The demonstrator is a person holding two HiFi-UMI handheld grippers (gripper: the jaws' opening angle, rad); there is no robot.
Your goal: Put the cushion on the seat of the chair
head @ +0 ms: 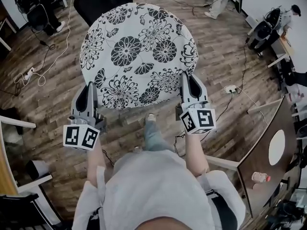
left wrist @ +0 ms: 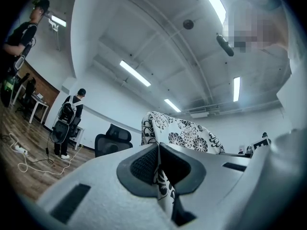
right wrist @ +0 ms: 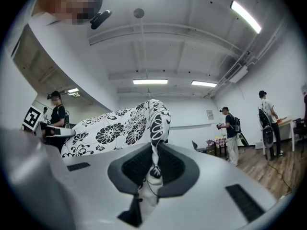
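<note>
Over a wood floor [head: 230, 51], the left gripper [head: 90, 96] and right gripper [head: 188, 84] each pinch the cushion [head: 139, 51] edge.

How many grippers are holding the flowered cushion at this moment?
2. The left gripper is shut on the flowered cushion at its near left edge. The right gripper is shut on its near right edge.
</note>
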